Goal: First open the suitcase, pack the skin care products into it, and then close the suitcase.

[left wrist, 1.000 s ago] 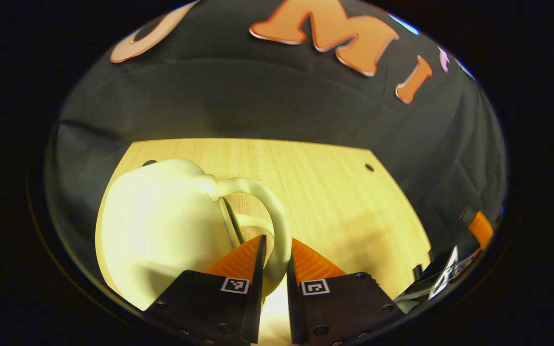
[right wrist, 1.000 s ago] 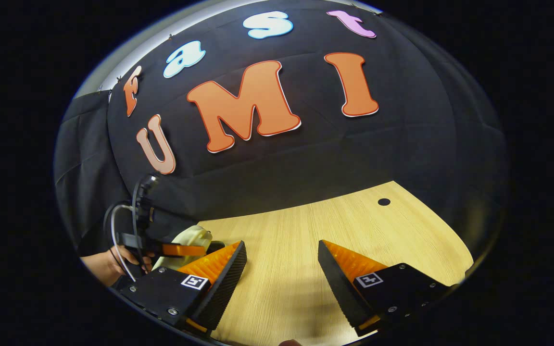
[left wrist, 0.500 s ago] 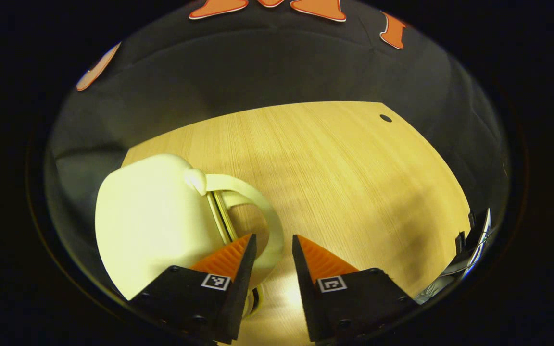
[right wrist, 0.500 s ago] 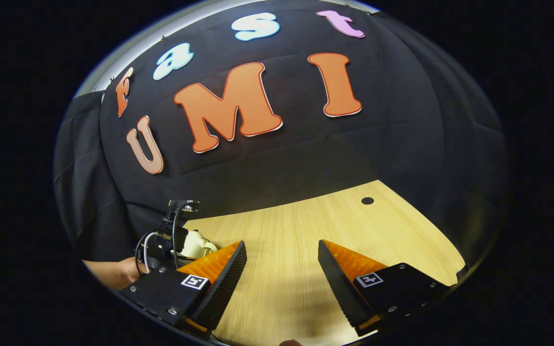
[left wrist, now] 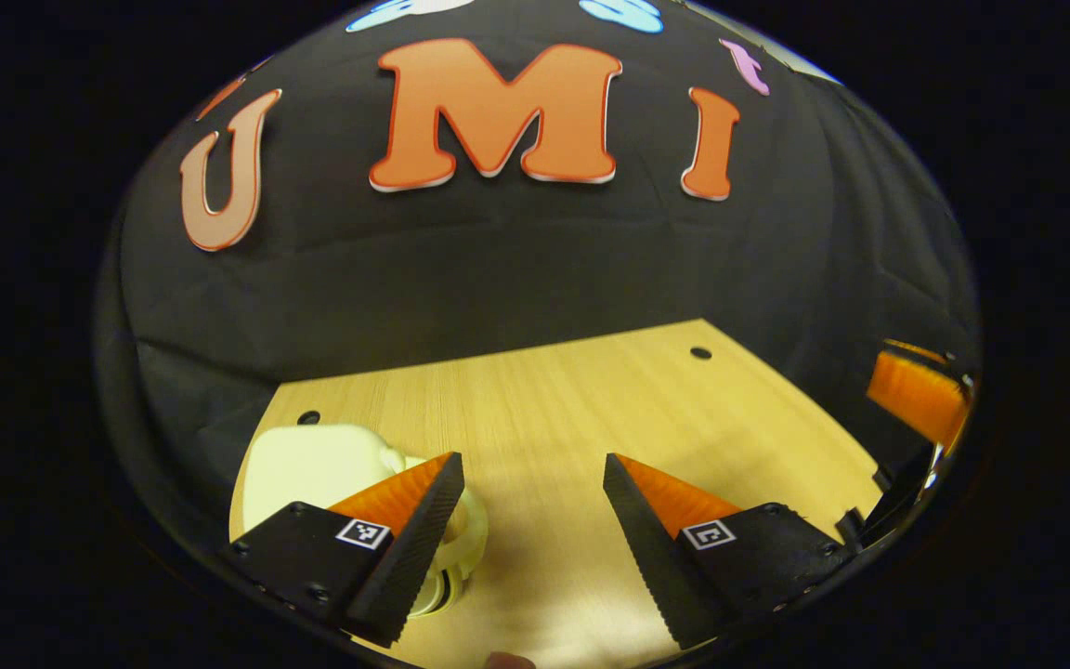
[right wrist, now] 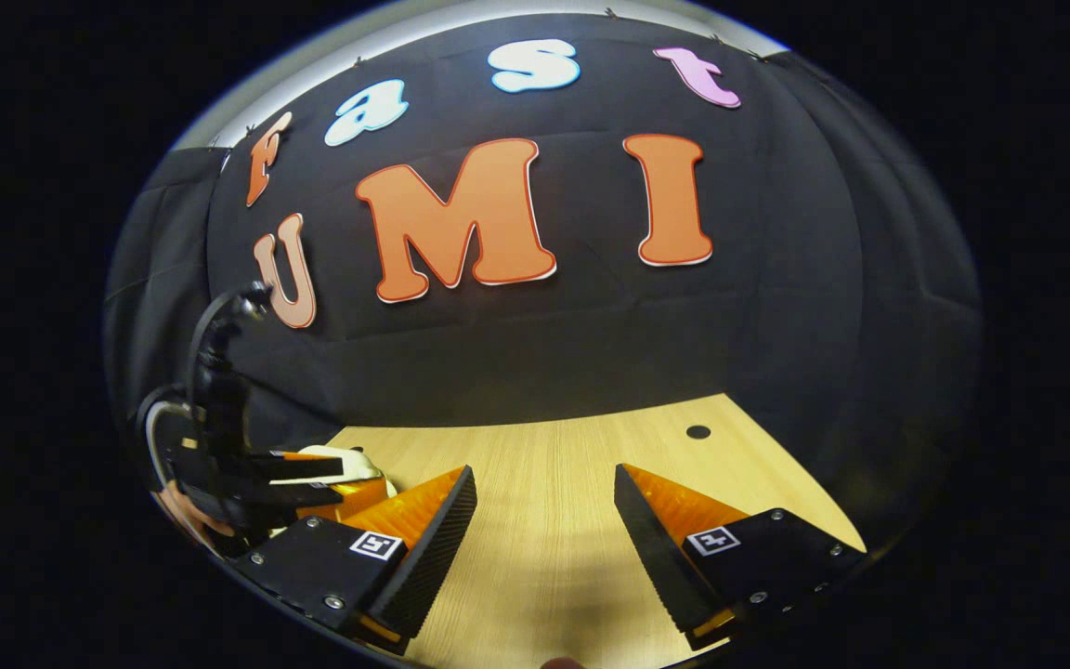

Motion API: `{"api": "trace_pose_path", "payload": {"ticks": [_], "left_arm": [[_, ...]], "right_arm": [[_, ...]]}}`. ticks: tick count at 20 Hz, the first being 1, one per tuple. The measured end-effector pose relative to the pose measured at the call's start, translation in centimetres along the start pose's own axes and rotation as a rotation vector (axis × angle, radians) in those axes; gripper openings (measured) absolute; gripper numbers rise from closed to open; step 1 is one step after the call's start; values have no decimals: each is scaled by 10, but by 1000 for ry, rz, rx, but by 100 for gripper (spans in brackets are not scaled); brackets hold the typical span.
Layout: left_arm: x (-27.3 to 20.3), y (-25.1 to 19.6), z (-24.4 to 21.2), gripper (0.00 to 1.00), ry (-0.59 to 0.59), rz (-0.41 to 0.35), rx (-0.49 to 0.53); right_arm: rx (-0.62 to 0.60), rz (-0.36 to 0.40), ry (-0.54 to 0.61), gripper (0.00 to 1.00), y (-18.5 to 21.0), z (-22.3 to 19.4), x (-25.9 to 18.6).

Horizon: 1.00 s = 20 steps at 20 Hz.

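Hovering over the wooden table (left wrist: 572, 409), the left gripper (left wrist: 533, 469) has its fingers spread wide apart with nothing between them, and the cream suitcase (left wrist: 312, 460) sits closed on the table at about 8 o'clock, partly behind the left finger. Right gripper (right wrist: 544, 478) is gaping too, over bare wood, with the other gripper and suitcase (right wrist: 349, 457) off at 9 o'clock.

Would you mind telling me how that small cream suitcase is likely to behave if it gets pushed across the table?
The cream suitcase looks like a smooth, rigid shell, so it would probably slide rather than flex. It looks small, so it is likely light and may skid or turn on the wooden table. Its looped handle offers a firmer hold.
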<state>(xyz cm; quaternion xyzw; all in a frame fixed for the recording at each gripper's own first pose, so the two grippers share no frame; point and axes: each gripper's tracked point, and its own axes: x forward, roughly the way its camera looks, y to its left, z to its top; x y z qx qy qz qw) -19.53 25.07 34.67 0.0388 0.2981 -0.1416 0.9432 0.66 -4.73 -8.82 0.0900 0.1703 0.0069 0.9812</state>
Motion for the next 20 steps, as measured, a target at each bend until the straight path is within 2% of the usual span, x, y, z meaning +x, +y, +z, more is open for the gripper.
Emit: {"api": "trace_pose_path", "payload": {"ticks": [3,8,12,13,15,16,17,18,19,20], "left_arm": [[-23,-8,32,98,-121,16,-21],[-67,-12,80,98,-386,99,3],[-100,-11,102,98,-536,119,-49],[-102,-7,105,98,-569,150,-48],[-104,-9,99,98,-554,186,-35],[-108,-8,99,96,-573,198,-29],[-118,-8,101,98,-609,214,-21],[-129,-7,104,95,-647,232,-9],[-129,-3,109,98,-664,251,0],[-133,-4,107,95,-665,260,0]], "right_arm": [[-51,-30,-78,96,-6,21,2],[-81,16,-175,96,7,48,-4],[-86,68,-220,95,20,55,-9],[-95,74,-222,95,21,55,-10],[-117,91,-222,96,23,50,-13],[-127,101,-223,95,25,48,-14],[-135,111,-227,96,26,48,-16],[-142,124,-239,96,28,49,-18],[-149,136,-255,95,30,51,-20],[-154,146,-274,95,32,53,-21]]}}
